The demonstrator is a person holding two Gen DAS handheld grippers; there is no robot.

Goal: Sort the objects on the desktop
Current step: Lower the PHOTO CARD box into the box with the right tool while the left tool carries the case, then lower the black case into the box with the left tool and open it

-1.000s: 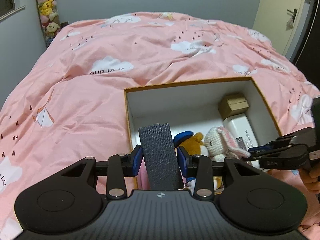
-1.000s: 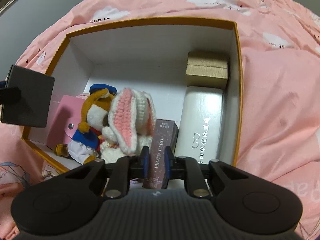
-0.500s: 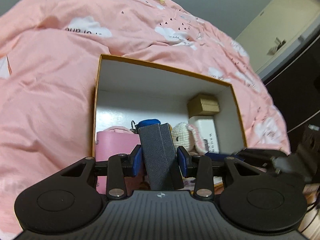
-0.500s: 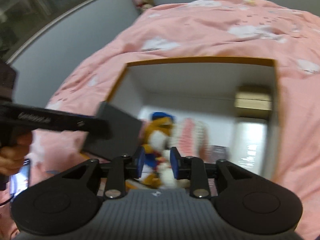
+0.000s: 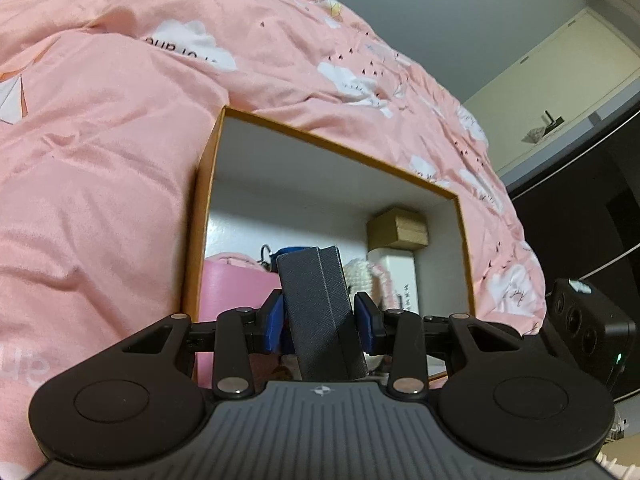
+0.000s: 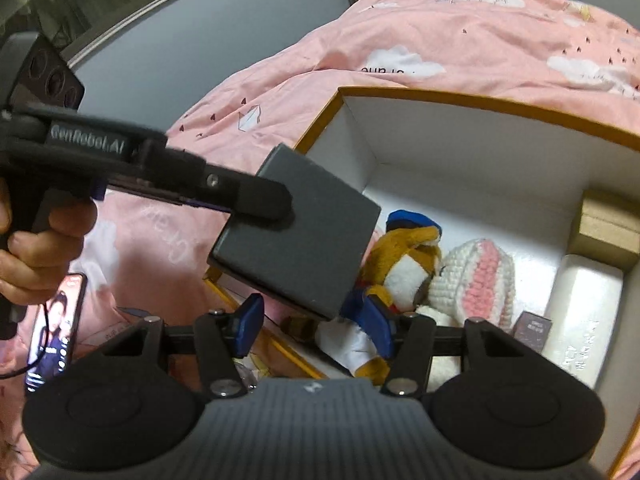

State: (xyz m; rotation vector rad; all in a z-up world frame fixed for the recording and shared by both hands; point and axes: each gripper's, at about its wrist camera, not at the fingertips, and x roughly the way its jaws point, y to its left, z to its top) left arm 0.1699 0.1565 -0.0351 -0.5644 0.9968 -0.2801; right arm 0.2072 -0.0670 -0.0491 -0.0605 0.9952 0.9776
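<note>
Clamping a dark grey case (image 5: 320, 312) between their blue pads, the left tongs (image 5: 319, 326) hold it over the near left corner of the box (image 5: 202, 216); the right-wrist view shows the same case (image 6: 298, 236) pinched at one edge and tilted above the box rim. Right tongs (image 6: 316, 322) stand parted with nothing between the pads, the jaws having just been opening. Box: orange rim, white inside, sitting on a bed under a pink quilt (image 5: 100, 152). Inside, from the right-wrist view: duck plush (image 6: 404, 264) with blue cap, touching a knitted rabbit (image 6: 476, 280) beside it; a small dark card box (image 6: 534, 328) just right of the rabbit; a long white box (image 6: 584, 312) along the right wall; a tan box (image 6: 608, 220) in the far right corner. A pink pouch (image 5: 236, 292) shows at the left wall in the left-wrist view. A phone (image 6: 54, 332) lies on the quilt outside the box, below the hand (image 6: 36, 256) gripping the left handle.
</note>
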